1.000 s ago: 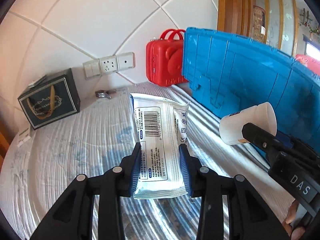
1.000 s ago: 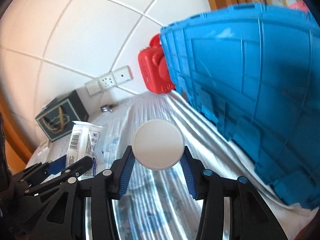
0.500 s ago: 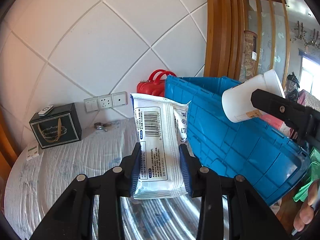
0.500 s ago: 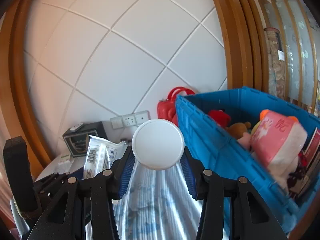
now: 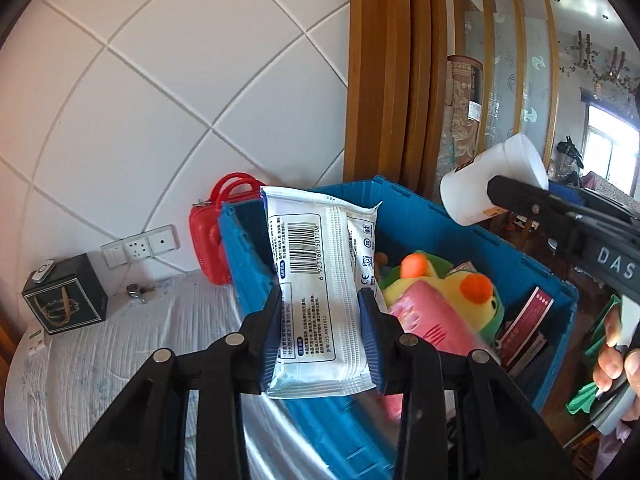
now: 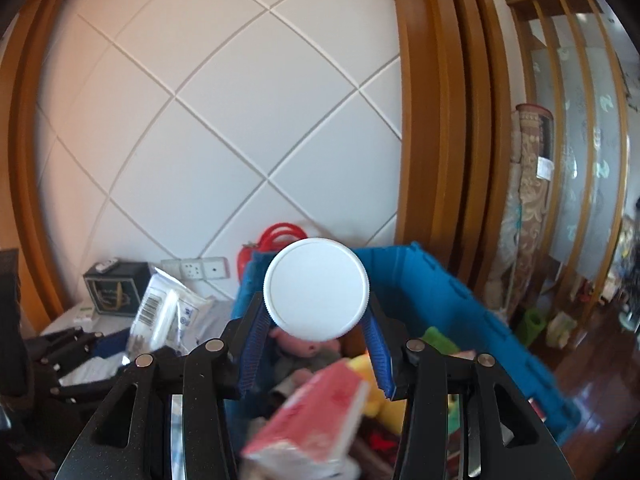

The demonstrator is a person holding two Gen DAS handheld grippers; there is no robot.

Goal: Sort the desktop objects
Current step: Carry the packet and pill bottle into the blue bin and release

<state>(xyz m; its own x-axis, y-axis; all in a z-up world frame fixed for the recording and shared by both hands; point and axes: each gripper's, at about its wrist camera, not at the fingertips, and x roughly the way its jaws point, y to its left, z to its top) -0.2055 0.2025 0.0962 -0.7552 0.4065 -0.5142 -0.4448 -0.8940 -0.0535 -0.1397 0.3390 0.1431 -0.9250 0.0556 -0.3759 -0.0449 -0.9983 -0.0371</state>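
My left gripper point(image 5: 320, 320) is shut on a white wipes packet point(image 5: 320, 280) with a barcode, held upright over the near left corner of the blue crate point(image 5: 440, 220). My right gripper point(image 6: 316, 332) is shut on a white plastic bottle point(image 6: 316, 288), its round cap facing the camera, above the crate point(image 6: 440, 292). In the left wrist view that bottle point(image 5: 492, 184) hangs high over the crate's right side. The packet point(image 6: 160, 312) shows at the left in the right wrist view. The crate holds a yellow plush toy point(image 5: 460, 292), a pink pack point(image 5: 432, 320) and books point(image 5: 528, 320).
A red mini suitcase point(image 5: 212, 236) stands against the tiled wall behind the crate. A dark gift box point(image 5: 64, 300) with a remote on top sits at the table's far left, near wall sockets point(image 5: 138, 246). A person's hand point(image 5: 616, 348) grips the right handle. Wooden frames rise behind.
Both grippers rose from table level beside the crate wall to above its rim, still holding the packet and the bottle. The crate's inside has come into view.
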